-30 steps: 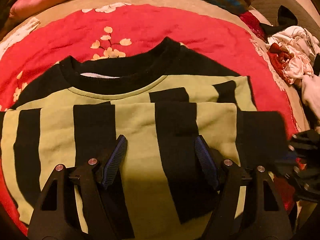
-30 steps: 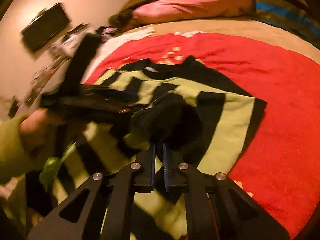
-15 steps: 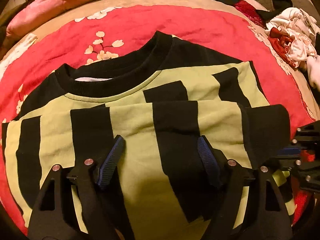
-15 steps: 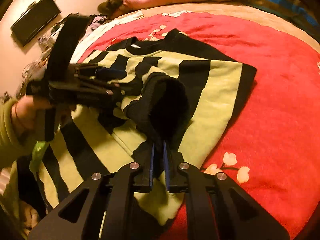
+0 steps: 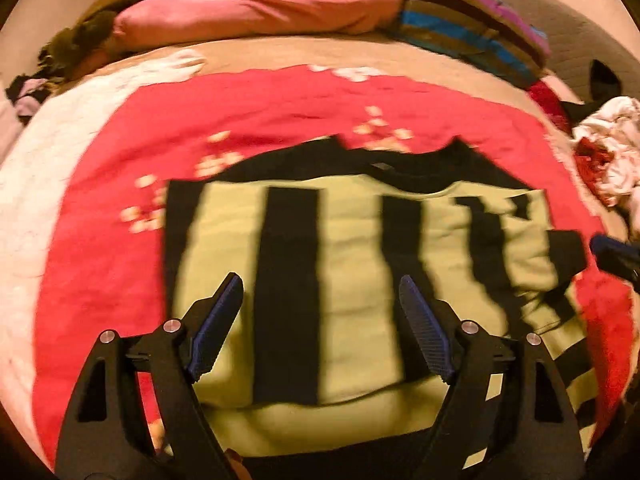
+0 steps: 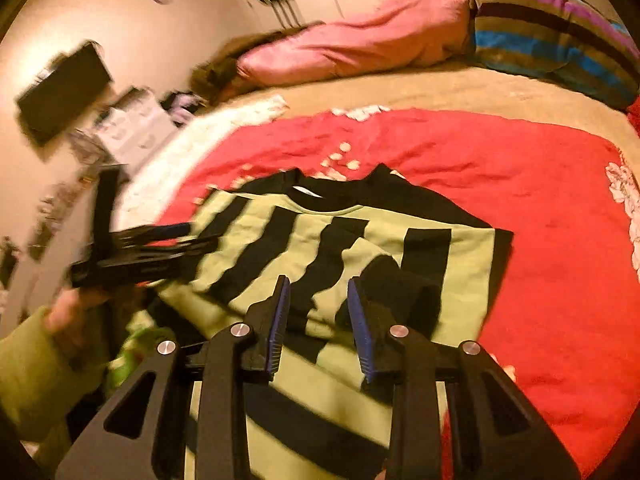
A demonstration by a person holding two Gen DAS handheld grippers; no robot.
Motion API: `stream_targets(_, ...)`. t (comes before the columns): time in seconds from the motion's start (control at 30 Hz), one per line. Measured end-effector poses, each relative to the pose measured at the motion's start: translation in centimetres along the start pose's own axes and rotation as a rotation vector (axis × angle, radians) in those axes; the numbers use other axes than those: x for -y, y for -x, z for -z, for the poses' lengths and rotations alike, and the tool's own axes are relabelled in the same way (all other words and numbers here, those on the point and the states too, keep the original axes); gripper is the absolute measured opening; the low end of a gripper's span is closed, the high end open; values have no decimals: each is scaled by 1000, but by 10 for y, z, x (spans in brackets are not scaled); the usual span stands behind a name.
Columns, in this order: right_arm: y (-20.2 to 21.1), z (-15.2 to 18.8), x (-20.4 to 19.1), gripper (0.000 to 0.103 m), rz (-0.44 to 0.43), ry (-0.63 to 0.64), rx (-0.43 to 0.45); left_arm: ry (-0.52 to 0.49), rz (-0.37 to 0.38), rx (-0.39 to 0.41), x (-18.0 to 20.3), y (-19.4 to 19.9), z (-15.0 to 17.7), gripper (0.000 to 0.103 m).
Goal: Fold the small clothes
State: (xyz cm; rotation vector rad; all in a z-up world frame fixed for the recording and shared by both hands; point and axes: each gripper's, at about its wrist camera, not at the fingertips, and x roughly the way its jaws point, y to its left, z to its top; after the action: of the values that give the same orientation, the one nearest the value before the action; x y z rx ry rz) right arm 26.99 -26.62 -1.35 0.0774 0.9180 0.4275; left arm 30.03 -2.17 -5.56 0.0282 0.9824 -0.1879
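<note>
Striped sweatshirt (image 5: 352,264): soft fleece, lime-and-black bars, black ribbed collar; lies flat mid red bedspread (image 5: 100,240), sleeve folded across front. Left gripper (image 5: 320,300) above its near hem, jaws wide apart. Right gripper (image 6: 316,304) over black cuff, jaws parted, having released cuff clamped half second earlier.

The right gripper (image 6: 318,312) sits at 6 o'clock, jaws parted, empty, over a green-and-black striped sweater (image 6: 340,240) lying partly folded on a red blanket (image 6: 540,240). A black cuff (image 6: 400,288) lies just past the right finger. At 9 o'clock the left gripper (image 6: 160,240), blurred, is held in a hand (image 6: 68,312) by the sweater's edge. A pink pillow (image 6: 360,48) lies at 12 o'clock, a striped one (image 6: 560,32) at 1 o'clock.
</note>
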Motion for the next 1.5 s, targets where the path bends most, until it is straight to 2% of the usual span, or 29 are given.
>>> stream_targets(0.03, -14, -3, -1, 30, 68, 1, -39, 4, -1, -17, -5, -2, 1, 73)
stream_targets(0.13, -44, 0, 13, 28, 198, -45, -145, -18, -10, -67, -17, -11, 9, 73)
stream_targets(0.2, -58, 4, 24, 28, 235, -73, -189, -52, -44, -90, -22, -18, 17, 74)
stream_targets(0.27, -66, 6, 31, 28, 245, -80, -204, -39, -41, -104, -27, -23, 20, 83)
stream_targets(0.33, -69, 7, 34, 29, 242, -82, -200, 9, -3, -109, -38, -27, 23, 85)
stream_targets(0.53, -74, 8, 36, 34, 209, -74, -178, 62, 68, -99, -52, -29, 28, 87)
stream_targets(0.57, -65, 7, 34, 39, 175, -79, -153, 81, 86, -85, -56, -23, 27, 85)
stream_targets(0.63, -43, 9, 33, 66, 140, -88, -80, 123, 121, -45, -63, -7, 27, 82)
stream_targets(0.67, -31, 11, 32, 68, 130, -92, -49, 145, 134, -23, -69, 2, 28, 82)
stream_targets(0.77, -6, 22, 29, 72, 93, -115, -4, 184, 94, 14, -86, 27, 39, 82)
stream_targets(0.8, 0, 27, 29, 77, 87, -122, 3, 196, 82, 20, -91, 34, 45, 82)
stream_targets(0.93, 17, 45, 24, 79, 107, -113, 23, 248, 54, 20, -105, 58, 72, 82)
stream_targets(1.07, 30, 63, 16, 85, 134, -105, 40, 257, 41, 20, -105, 80, 93, 83)
stream_targets(1.17, 39, 73, 9, 86, 120, -104, 48, 255, 32, 35, -102, 94, 98, 87)
stream_targets(1.23, 45, 77, 4, 91, 119, -91, 45, 251, 35, 40, -97, 100, 98, 87)
stream_targets(1.33, 51, 81, -3, 91, 132, -69, 36, 220, 46, 57, -84, 110, 98, 93)
stream_targets(1.5, 55, 84, -13, 91, 127, -58, 17, 171, 52, 39, -68, 117, 103, 93)
